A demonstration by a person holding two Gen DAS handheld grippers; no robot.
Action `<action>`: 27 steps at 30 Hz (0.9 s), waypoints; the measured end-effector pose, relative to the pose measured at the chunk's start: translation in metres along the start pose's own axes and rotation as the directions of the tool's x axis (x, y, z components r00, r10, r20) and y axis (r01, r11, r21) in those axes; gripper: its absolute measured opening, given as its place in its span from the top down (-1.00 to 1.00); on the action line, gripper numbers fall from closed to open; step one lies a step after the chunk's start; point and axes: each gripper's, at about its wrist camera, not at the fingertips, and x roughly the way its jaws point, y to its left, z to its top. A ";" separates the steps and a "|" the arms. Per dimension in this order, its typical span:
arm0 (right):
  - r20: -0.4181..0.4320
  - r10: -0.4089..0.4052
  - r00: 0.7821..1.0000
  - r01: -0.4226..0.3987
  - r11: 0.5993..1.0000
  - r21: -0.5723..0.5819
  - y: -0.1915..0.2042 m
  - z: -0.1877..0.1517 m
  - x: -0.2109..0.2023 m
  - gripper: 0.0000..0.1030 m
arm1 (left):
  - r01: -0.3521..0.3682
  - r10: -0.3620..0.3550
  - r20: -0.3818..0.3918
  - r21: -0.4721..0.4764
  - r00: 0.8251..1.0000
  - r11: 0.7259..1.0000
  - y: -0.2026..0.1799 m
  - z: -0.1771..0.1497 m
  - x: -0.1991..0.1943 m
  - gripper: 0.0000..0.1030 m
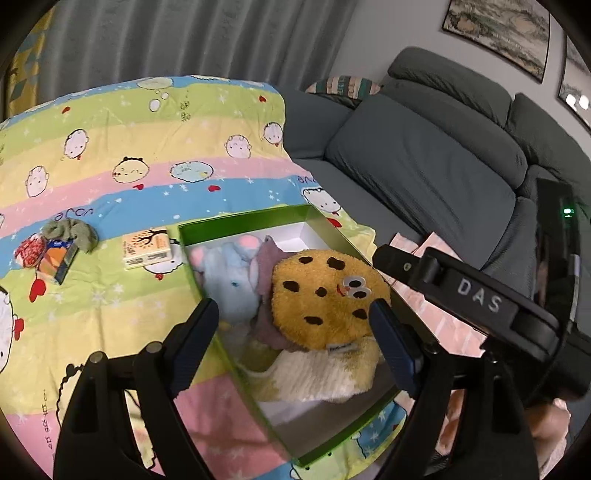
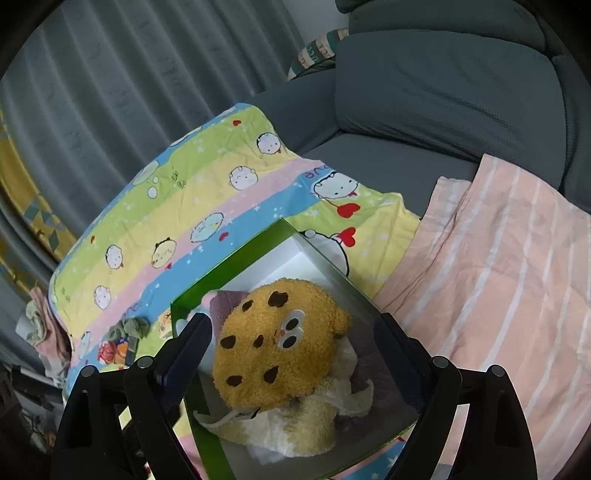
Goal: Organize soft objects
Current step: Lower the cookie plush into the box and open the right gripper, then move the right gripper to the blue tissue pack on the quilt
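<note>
The cookie plush point(image 1: 325, 295) hides most of the cream plush point(image 1: 317, 373) beneath it.

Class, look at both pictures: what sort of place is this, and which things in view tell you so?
Most likely a home living room: a grey sofa with cushions, framed pictures on the wall, long grey curtains, and a cartoon-print quilt spread out.

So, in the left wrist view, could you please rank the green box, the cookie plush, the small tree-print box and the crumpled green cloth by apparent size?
1. green box
2. cookie plush
3. small tree-print box and crumpled green cloth: these look alike, so I would not rank them.
</note>
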 end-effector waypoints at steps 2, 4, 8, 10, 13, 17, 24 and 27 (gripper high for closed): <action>0.003 -0.004 1.000 0.004 1.000 -0.004 0.001 -0.001 -0.002 -0.74 | 0.005 -0.005 0.012 -0.019 1.000 1.000 0.005 -0.003 -0.007 -0.61; 0.008 -0.016 1.000 0.016 1.000 -0.016 0.005 -0.002 -0.003 -0.74 | 0.012 -0.011 0.021 -0.032 1.000 0.999 0.011 -0.007 -0.014 -0.62; 0.017 -0.020 1.000 0.020 0.999 -0.037 0.012 -0.006 -0.007 -0.74 | 0.002 -0.001 0.030 -0.051 1.000 0.999 0.021 -0.011 -0.024 -0.94; 0.023 -0.015 1.000 0.016 0.999 -0.047 0.017 -0.008 -0.009 -0.74 | -0.018 0.021 0.068 -0.057 0.997 0.998 0.027 -0.015 -0.034 -0.97; 0.032 -0.016 0.999 0.018 0.997 -0.072 0.025 -0.010 -0.010 -0.78 | -0.041 0.047 0.077 -0.075 0.996 0.996 0.042 -0.021 -0.045 -0.97; 0.040 -0.028 0.999 0.033 0.993 -0.118 0.039 -0.015 -0.009 -0.80 | -0.098 0.110 0.097 -0.116 0.989 0.988 0.076 -0.032 -0.062 -0.97; 0.033 -0.039 0.999 0.045 0.978 -0.204 0.068 -0.028 -0.002 -0.81 | -0.269 0.292 0.079 -0.218 0.953 0.938 0.149 -0.053 -0.077 -0.97; 0.037 -0.047 0.998 0.055 0.970 -0.238 0.081 -0.034 0.001 -0.81 | -0.339 0.367 0.057 -0.274 0.928 0.900 0.182 -0.064 -0.078 -0.97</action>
